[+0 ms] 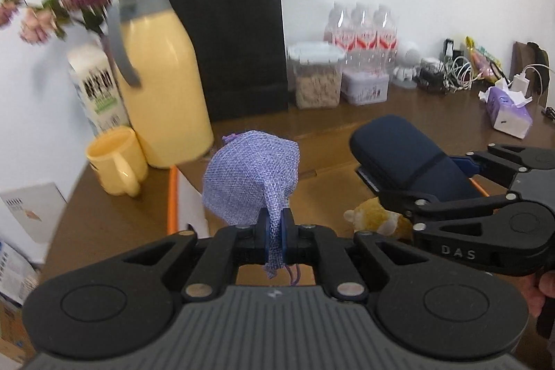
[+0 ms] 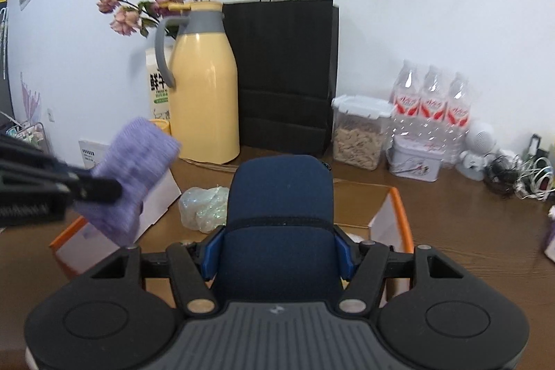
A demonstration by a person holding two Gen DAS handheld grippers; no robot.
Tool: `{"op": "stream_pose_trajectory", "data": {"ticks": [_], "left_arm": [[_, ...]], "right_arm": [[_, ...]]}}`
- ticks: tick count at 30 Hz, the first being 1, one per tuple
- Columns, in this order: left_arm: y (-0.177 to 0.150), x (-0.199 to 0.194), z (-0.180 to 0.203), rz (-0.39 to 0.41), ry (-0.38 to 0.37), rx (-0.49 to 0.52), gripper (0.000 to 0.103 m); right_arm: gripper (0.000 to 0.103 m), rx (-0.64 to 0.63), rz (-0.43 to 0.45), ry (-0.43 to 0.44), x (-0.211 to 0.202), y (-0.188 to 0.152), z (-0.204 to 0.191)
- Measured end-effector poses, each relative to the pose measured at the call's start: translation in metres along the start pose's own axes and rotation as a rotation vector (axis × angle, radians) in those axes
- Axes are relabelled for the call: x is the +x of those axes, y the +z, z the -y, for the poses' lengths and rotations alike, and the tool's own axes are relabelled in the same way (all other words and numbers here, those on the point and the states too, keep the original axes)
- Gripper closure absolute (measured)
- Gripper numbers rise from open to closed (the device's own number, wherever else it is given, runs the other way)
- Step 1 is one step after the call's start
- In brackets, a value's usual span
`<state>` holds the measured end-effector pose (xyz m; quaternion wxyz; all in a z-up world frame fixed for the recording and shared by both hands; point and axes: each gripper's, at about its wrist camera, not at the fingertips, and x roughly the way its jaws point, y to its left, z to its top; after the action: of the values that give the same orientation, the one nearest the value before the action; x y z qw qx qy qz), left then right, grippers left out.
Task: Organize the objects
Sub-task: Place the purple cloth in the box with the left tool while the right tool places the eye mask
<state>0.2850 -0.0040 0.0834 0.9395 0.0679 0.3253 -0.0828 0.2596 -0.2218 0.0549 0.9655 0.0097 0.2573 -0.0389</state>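
My left gripper [image 1: 276,229] is shut on the neck of a lilac woven drawstring pouch [image 1: 251,175], which hangs in the air above an open cardboard box [image 1: 172,196]. The pouch [image 2: 133,179] also shows at the left of the right wrist view, with the left gripper's dark fingers [image 2: 97,188] on it. My right gripper [image 2: 279,254] is shut on a dark blue padded case [image 2: 281,196], its blue pads pressed on both sides. The case [image 1: 402,158] and right gripper [image 1: 464,175] appear at the right of the left wrist view, also above the box.
Inside the box [image 2: 399,207] lie a crinkled clear wrapper [image 2: 203,208] and a plush toy [image 1: 376,219]. Behind stand a yellow jug [image 2: 204,92], yellow mug [image 1: 116,162], black paper bag [image 2: 288,71], cereal container [image 2: 359,130], bottles [image 2: 430,99], a tin [image 2: 414,158], cables [image 2: 520,175] and tissues [image 1: 506,110].
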Motion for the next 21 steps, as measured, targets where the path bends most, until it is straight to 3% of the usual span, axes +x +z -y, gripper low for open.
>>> {"op": "stream_pose_trajectory", "data": {"ticks": [6, 8, 9, 10, 11, 12, 13, 14, 16, 21], "left_arm": [[0.003, 0.038, -0.005, -0.068, -0.030, -0.029, 0.096], [0.003, 0.047, -0.003, -0.083, -0.020, -0.029, 0.088], [0.003, 0.049, -0.003, -0.083, -0.013, -0.032, 0.071], [0.003, 0.050, -0.003, -0.071, -0.013, -0.037, 0.047], [0.003, 0.049, -0.004, -0.050, -0.010, -0.046, 0.035], [0.003, 0.048, -0.005, -0.031, 0.002, -0.056, 0.014], [0.004, 0.046, -0.006, -0.006, 0.018, -0.065, 0.005], [0.004, 0.043, -0.007, 0.020, 0.020, -0.071, 0.002], [0.004, 0.040, -0.009, 0.040, 0.021, -0.083, 0.000], [0.004, 0.032, -0.007, 0.051, 0.054, -0.077, 0.000]], "right_arm": [[0.042, 0.017, -0.044, 0.004, 0.034, 0.002, 0.002], [0.041, 0.019, -0.058, 0.000, 0.040, 0.001, 0.003], [0.039, 0.023, -0.069, -0.002, 0.044, 0.001, 0.004], [0.039, 0.026, -0.081, -0.006, 0.048, 0.001, 0.004], [0.037, 0.029, -0.091, -0.016, 0.050, 0.000, 0.005], [0.035, 0.029, -0.095, -0.029, 0.051, -0.002, 0.006], [0.028, 0.025, -0.093, -0.048, 0.052, -0.003, 0.006], [0.016, 0.024, -0.088, -0.066, 0.051, -0.003, 0.007], [0.006, 0.024, -0.078, -0.083, 0.049, -0.003, 0.009], [0.001, 0.027, -0.070, -0.082, 0.042, -0.002, 0.009]]}}
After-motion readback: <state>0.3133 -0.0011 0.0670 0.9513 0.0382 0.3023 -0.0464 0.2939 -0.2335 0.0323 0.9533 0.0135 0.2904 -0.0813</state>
